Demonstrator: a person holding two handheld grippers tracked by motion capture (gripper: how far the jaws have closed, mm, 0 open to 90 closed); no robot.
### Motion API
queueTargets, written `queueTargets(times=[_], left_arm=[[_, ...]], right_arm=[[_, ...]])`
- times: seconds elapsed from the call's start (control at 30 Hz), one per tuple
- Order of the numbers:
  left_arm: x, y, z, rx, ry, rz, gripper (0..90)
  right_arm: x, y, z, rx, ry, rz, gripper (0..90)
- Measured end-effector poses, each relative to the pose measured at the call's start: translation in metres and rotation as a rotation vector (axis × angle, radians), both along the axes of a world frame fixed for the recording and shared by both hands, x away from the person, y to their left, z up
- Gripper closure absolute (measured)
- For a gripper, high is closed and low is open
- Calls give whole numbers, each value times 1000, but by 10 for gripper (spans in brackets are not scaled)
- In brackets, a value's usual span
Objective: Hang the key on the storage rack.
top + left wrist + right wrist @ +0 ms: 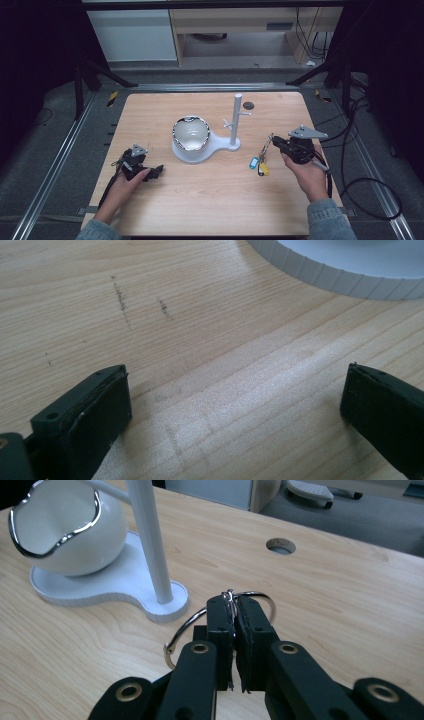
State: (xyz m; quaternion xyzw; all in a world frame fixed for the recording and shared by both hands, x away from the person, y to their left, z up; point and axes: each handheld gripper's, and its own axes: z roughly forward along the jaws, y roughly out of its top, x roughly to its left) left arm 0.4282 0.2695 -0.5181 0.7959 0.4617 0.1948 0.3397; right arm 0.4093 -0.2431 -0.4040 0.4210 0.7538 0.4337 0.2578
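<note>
A bunch of keys (260, 162) is held off the table (210, 200) at 3 o'clock by the right gripper (274, 141), its jaws clamped together on the metal ring (250, 596); most of that ring is hidden behind the pads. At 9 o'clock the left gripper (159, 170) is seen resting with jaws apart over bare wood. The white stand (235, 120) and bowl (190, 134) sit at centre, the base cut off in the left gripper view.

Right gripper (273, 140) fingers clamp key bunch (260, 162), dangling above table (210, 200).
</note>
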Motion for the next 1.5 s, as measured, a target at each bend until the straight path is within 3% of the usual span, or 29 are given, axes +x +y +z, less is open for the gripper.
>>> queueTargets(times=[0.57, 1.5], left_arm=[[0, 0, 0, -1, 0, 0, 0], [0, 0, 0, -2, 0, 0, 0]], right_arm=[[5, 3, 38, -17, -61, 17, 857], [6, 13, 75, -30, -117, 53, 857]])
